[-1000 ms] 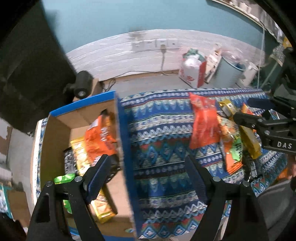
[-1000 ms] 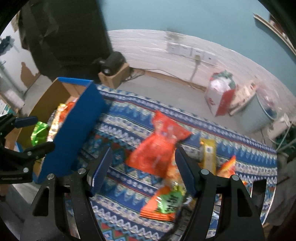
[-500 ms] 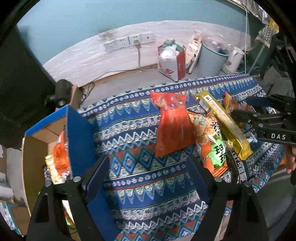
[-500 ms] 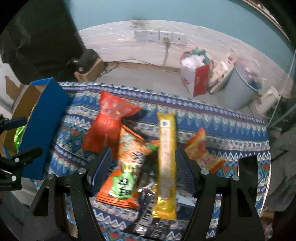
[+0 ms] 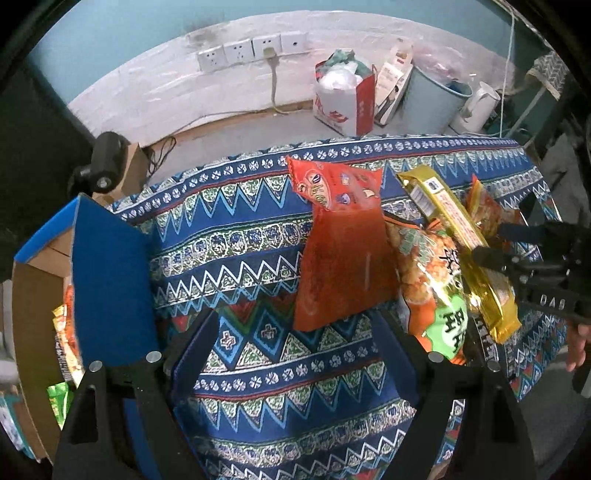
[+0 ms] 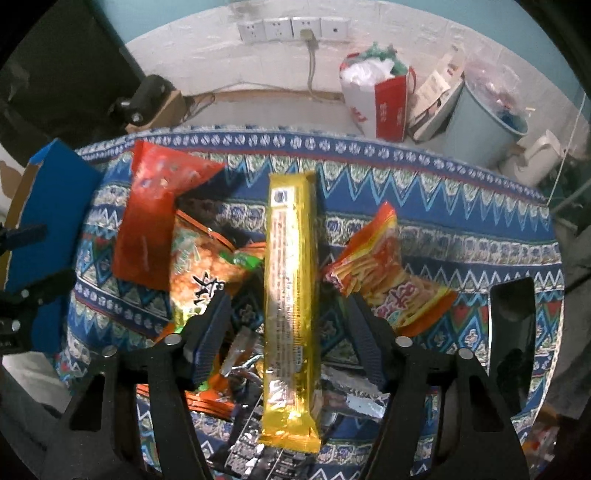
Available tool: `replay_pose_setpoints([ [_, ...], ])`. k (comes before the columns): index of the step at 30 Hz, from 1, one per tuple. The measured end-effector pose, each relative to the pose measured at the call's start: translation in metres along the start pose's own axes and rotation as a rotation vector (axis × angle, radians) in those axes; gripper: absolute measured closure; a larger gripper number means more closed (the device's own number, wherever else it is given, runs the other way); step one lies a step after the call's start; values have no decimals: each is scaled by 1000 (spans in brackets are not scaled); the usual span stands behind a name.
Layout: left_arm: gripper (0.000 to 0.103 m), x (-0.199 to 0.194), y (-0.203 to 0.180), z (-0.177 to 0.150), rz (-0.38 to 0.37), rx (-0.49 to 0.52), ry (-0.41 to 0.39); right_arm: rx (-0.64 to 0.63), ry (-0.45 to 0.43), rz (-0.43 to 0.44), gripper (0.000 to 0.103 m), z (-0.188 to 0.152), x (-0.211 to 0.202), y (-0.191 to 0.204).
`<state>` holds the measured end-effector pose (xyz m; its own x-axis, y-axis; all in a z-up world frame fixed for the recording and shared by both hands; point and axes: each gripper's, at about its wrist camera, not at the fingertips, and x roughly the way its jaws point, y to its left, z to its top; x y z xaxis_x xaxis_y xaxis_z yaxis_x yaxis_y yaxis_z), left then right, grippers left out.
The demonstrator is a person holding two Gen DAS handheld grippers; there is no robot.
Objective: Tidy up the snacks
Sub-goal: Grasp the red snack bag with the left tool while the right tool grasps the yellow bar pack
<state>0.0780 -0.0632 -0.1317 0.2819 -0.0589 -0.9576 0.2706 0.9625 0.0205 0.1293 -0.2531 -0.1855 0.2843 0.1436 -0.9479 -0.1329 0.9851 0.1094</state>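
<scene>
Snack packs lie in a pile on a patterned blue cloth (image 5: 240,236). A red bag (image 5: 340,251) lies ahead of my open, empty left gripper (image 5: 295,332). A long gold pack (image 6: 290,306) lies between the fingers of my open right gripper (image 6: 288,314), which hovers over it. An orange-green bag (image 6: 199,273) is at its left, an orange noodle pack (image 6: 384,280) at its right, dark foil packs (image 6: 251,443) beneath. A cardboard box with a blue flap (image 5: 107,273) at the left holds several snacks (image 5: 66,347). The right gripper (image 5: 517,258) shows in the left wrist view.
Beyond the cloth's far edge is floor with a red-white bag (image 6: 376,96), a pale blue bin (image 6: 480,122), a white kettle (image 6: 535,158) and wall sockets (image 6: 291,29). A small black camera on a carton (image 5: 107,166) sits at the far left.
Both grippers have swung right, away from the box and toward the snack pile. The right gripper has come down over the gold pack. Both stay open.
</scene>
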Motion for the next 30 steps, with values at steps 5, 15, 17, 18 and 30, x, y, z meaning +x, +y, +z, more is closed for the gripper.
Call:
replay_pose_setpoints([
  [5,17,14,4,9,-32,-48,25,-13,39,12,47,0,18,2],
  [15,17,29,-6,29,-65,-78,24,-27,86,-3,60,1,48,0],
  [17,17,32,-8,35,-77,-97,24,-24,93,-6,68,1,54,-2],
  [18,17,33,-8,38,-85,-109,23,-26,91,-11,70,0,55,-3],
  [30,17,60,-23,67,-84,-151,22,-28,-8,-4,71,6,31,-12],
])
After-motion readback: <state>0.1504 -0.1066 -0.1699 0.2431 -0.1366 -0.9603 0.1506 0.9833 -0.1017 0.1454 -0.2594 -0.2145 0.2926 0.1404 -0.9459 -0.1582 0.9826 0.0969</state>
